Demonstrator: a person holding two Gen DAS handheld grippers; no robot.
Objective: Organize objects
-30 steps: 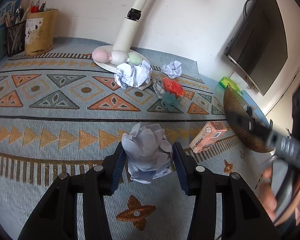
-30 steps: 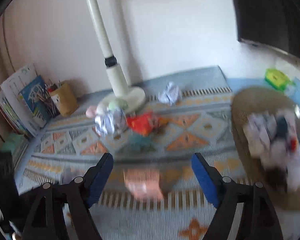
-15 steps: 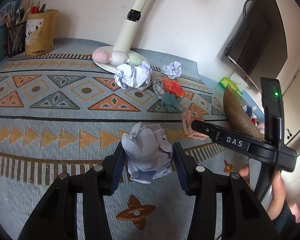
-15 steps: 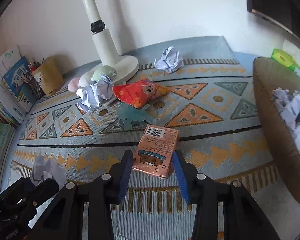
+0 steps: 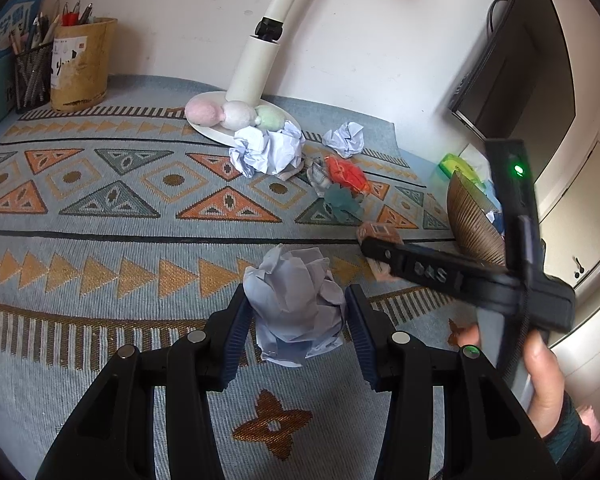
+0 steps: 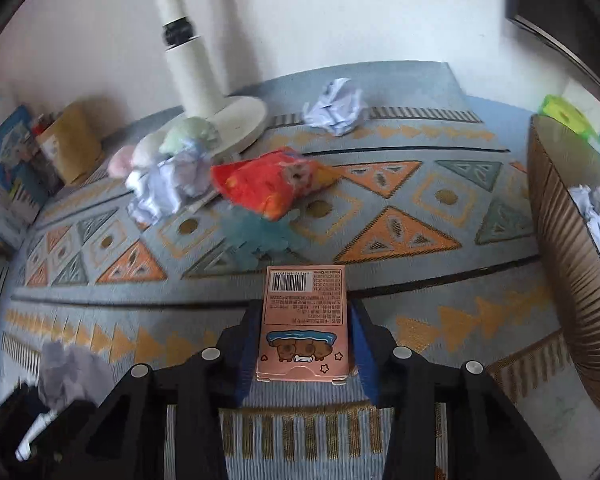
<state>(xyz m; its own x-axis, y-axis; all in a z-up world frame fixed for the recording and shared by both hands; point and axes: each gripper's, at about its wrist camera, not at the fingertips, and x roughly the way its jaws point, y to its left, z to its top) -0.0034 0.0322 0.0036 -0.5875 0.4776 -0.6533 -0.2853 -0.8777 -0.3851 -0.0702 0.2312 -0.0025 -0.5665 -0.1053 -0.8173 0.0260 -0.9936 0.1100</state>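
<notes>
Three paper balls (image 5: 296, 308), one pink box (image 6: 304, 324), one basket (image 6: 556, 264), both gripped

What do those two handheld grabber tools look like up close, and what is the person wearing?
Both grippers, left and right, are black plastic frames with silver bolts and ribbed blue pads. Seen from the side, the right one carries embossed lettering and a small green light. A dark teal sleeve cuff shows at the wrist.
</notes>
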